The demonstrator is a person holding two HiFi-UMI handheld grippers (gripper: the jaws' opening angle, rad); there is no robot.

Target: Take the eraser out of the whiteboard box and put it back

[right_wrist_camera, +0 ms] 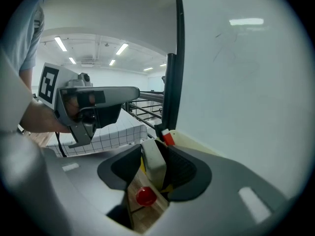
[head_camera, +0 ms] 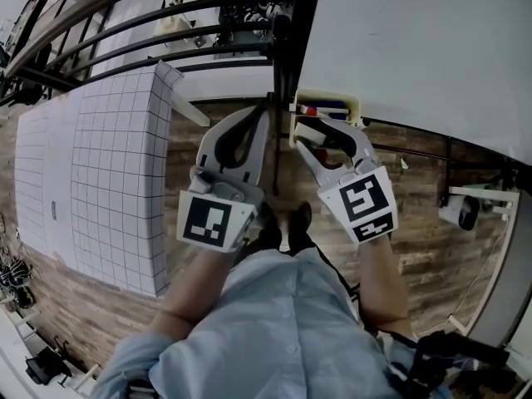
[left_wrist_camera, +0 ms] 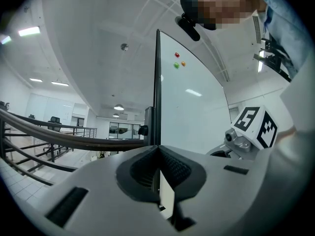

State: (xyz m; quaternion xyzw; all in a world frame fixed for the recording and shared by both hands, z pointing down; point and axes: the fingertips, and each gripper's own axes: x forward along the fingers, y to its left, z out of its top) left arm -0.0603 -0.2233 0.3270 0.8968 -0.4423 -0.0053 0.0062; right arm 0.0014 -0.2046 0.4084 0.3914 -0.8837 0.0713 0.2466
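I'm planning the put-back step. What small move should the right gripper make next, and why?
Probably ease the right gripper forward until it is over the whiteboard box. Its jaws are clamped on the eraser, which seems to sit short of the box, with the floor showing beneath it, so releasing now would likely drop it outside.

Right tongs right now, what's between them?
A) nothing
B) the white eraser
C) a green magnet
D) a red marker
B: the right gripper view shows the right tongs closed on the white eraser, which stands upright between the two pads.
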